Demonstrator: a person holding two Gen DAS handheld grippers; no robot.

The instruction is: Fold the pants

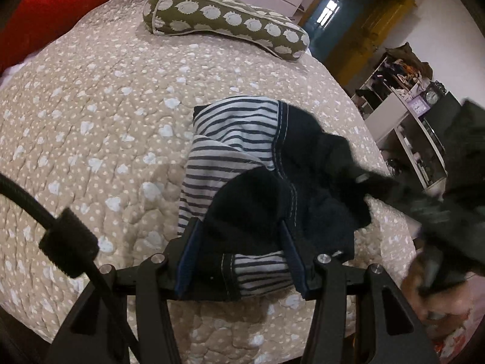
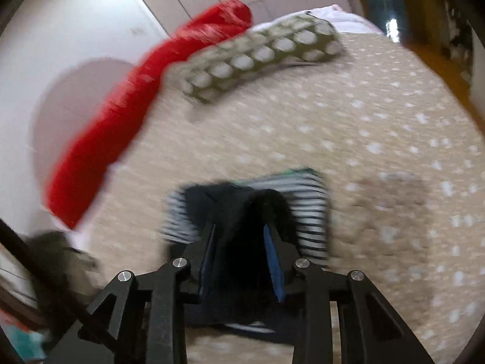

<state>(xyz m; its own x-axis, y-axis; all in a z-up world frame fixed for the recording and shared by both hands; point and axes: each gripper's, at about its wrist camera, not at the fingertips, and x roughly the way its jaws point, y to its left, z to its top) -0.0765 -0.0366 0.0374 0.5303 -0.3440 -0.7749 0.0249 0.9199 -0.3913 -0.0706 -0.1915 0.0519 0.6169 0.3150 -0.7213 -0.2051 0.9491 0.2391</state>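
Observation:
The pants (image 1: 266, 163) are dark navy with a striped white-and-navy lining, bunched on a beige dotted quilt (image 1: 91, 127). My left gripper (image 1: 239, 227) has its fingers around a fold of the navy cloth at the near end; the jaws stand fairly wide with cloth filling the gap. My right gripper (image 1: 376, 182) shows blurred at the right of the left wrist view, holding the pants' right edge. In the right wrist view, which is motion-blurred, the right gripper (image 2: 239, 227) is closed on the pants (image 2: 303, 200), dark cloth between its pads.
An olive bolster pillow with white spots (image 1: 227, 18) lies at the far side of the bed. A red blanket (image 1: 60, 3) is at the far left. Shelves with clutter (image 1: 406, 97) stand beyond the bed's right edge.

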